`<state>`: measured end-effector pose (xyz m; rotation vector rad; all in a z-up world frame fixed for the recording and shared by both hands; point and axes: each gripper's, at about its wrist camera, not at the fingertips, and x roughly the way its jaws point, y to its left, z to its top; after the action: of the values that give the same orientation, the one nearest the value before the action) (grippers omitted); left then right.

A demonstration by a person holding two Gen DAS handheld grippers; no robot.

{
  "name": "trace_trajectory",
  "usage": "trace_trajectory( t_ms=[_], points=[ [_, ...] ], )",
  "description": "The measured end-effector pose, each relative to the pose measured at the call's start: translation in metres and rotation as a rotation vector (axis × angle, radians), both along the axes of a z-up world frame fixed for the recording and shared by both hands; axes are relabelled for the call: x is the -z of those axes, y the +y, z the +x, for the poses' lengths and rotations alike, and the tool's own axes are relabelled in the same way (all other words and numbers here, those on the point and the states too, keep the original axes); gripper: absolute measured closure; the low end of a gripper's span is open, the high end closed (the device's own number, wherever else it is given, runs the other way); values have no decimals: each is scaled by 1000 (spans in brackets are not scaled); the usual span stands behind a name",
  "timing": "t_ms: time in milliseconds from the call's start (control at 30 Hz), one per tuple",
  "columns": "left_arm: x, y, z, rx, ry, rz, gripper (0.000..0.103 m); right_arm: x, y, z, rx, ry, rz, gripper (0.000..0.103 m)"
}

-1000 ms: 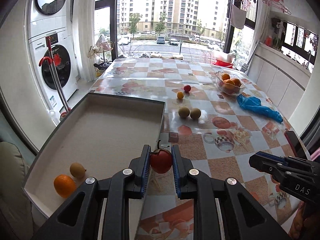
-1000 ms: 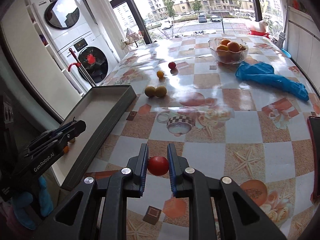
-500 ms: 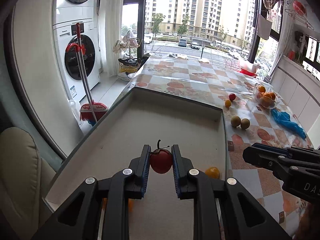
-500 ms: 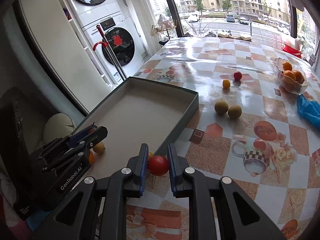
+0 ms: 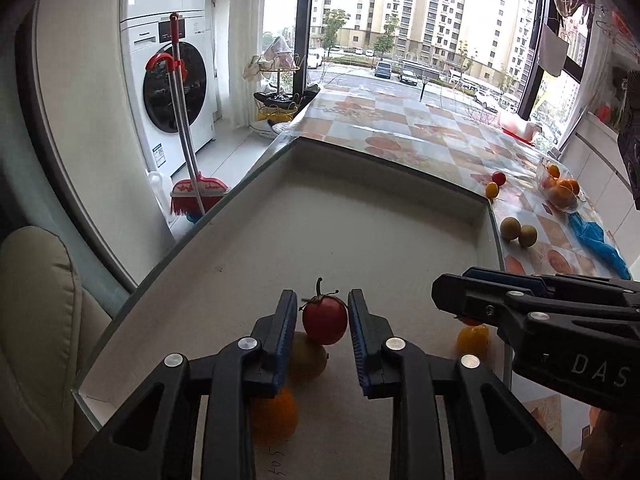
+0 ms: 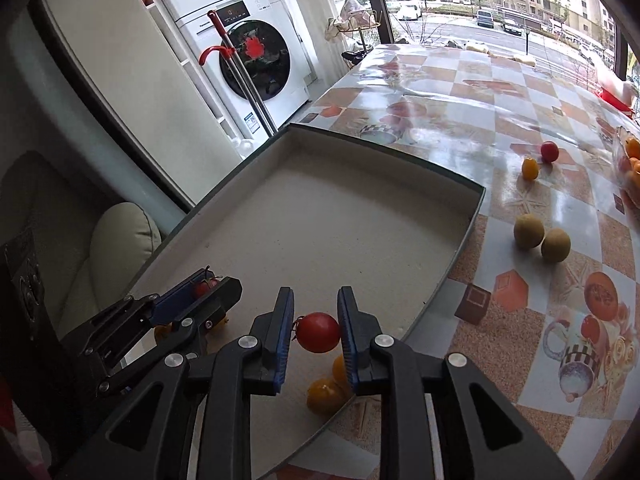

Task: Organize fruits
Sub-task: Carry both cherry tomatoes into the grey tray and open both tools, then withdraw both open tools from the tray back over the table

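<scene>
Daylight from tall windows falls across a checked cloth on the desk (image 6: 460, 92), with a washing machine (image 5: 172, 80) and a red broom (image 5: 198, 190) standing to the side. At the desk's near corner sits a shallow grey tray (image 5: 360, 216), and both my grippers hang over its near end.

My left gripper (image 5: 323, 320) has a red tomato with a stalk (image 5: 324, 318) between its jaws. Those jaws have just been opening, and a gap shows on each side of the tomato, so nothing presses on it; it sits loose between them, over a yellow-green fruit (image 5: 306, 360) and an orange (image 5: 274, 416) that lie on the tray floor beneath my left finger.

My right gripper (image 6: 315, 330) carries a second red tomato (image 6: 318, 332). Its jaws have also just been opening. The tomato touches the right-hand pad, while a thin gap shows at the left-hand pad, so the grip is let go. Below it, by the tray's near wall, lie two small orange-yellow fruits (image 6: 326, 394).

Out on the cloth beyond the tray lie two brownish round fruits (image 6: 542, 238) side by side, farther off a small yellow fruit (image 6: 530, 168) next to a small red one (image 6: 550, 151), and a glass bowl of oranges (image 5: 560, 192) near a blue cloth (image 5: 598, 240).
</scene>
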<state>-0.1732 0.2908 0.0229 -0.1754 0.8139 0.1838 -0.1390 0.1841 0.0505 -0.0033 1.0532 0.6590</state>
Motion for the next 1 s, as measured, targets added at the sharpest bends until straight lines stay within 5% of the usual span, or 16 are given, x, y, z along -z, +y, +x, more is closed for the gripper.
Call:
trace_trajectory(
  t_ms=[67, 167, 300, 400, 533, 700, 767, 1000],
  points=[
    [-4, -1, -8, -19, -40, 14, 31, -3, -5, -2, 17, -18, 13, 33],
    [-11, -3, -16, -47, -103, 40, 12, -16, -15, -5, 37, -58, 34, 21],
    [-10, -7, -15, -62, -75, 68, 12, -29, -35, -8, 89, -109, 32, 15],
    [-12, -12, -15, -62, -70, 94, 12, -30, -65, -10, 160, -126, 30, 0],
    [-26, -28, -21, -18, -97, 99, 12, -18, -119, -13, 289, -102, 1, 0],
    [-43, -86, -24, 175, -105, 80, 12, 12, -196, -13, 498, -26, -87, 0],
    [-40, -115, -21, 263, -75, 53, 0, 21, -223, -15, 565, -12, -127, 0],
    [-4, -197, 12, 371, 15, 116, 0, 35, -267, -23, 614, -89, -304, 0]
  ],
)
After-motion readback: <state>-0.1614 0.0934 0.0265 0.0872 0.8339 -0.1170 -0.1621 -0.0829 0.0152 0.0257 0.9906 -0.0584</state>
